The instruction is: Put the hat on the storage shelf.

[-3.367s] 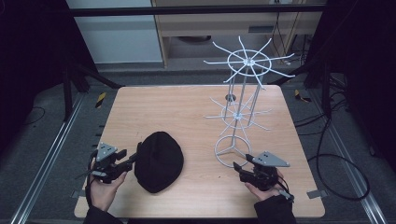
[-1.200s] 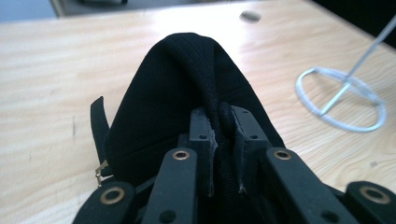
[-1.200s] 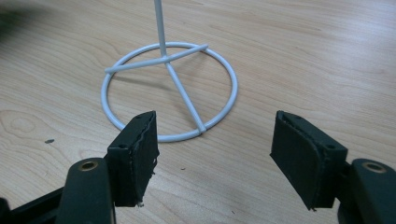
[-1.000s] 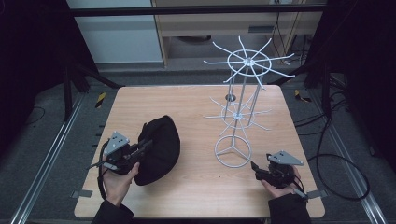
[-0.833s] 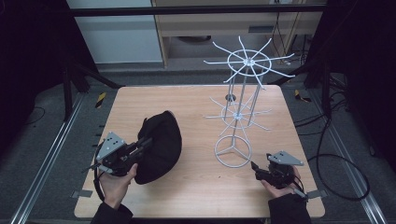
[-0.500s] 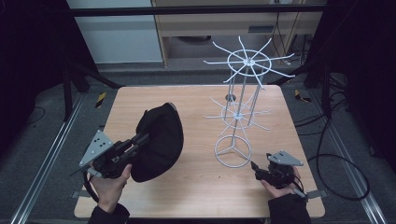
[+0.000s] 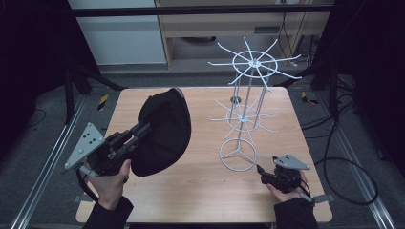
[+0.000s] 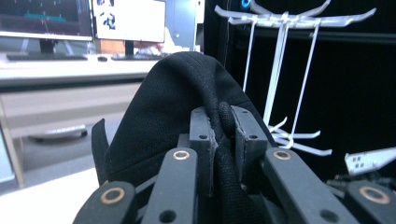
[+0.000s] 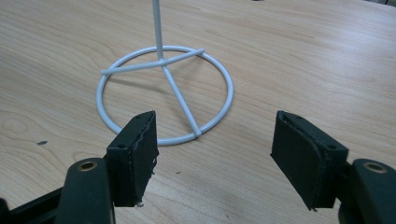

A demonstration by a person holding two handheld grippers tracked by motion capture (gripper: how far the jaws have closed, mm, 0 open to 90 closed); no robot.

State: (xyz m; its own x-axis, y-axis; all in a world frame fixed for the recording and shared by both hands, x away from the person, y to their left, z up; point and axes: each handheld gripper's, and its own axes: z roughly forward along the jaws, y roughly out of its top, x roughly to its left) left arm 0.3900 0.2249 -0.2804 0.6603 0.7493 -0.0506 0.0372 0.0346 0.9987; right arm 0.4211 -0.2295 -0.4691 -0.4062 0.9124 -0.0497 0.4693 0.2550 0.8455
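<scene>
The black cap (image 7: 162, 131) hangs lifted off the counter (image 7: 200, 191), over the counter's left half, at about nine o'clock from the white wire stand (image 7: 243, 114) and well apart from it; its crown bulges toward twelve o'clock and its lower edge sits close above the wood; in the left gripper view the cap (image 8: 173, 112) rises like a dark dome straight ahead, a thick seamed edge of its fabric running down between the two fingers (image 8: 203, 140); the left gripper (image 7: 138, 133) has those fingers closed tight on that edge, so the cap is pinched and carried by it; the person's left hand (image 7: 112, 179) grips the tool from about seven o'clock of the cap, with the grey three-cornered plate (image 7: 85, 145) tilted at the cap's nine o'clock.

The wire stand is upright on the right half of the counter; its ring base (image 7: 237, 154) lies flat on the wood, a thin post rises from it, and spoked arms fan out at two levels, the wider wheel on top; in the left gripper view the stand (image 8: 280, 70) appears at two o'clock of the cap, beyond it.

The right gripper (image 7: 261, 171) rests low at the counter's near right, at about four o'clock from the ring base and just beside it; in the right gripper view its fingers (image 9: 135, 154) stand wide apart with nothing between them but bare wood, the ring base (image 9: 163, 93) lying just ahead at twelve o'clock, untouched; the right hand (image 7: 286, 186) holds the tool from behind.
</scene>
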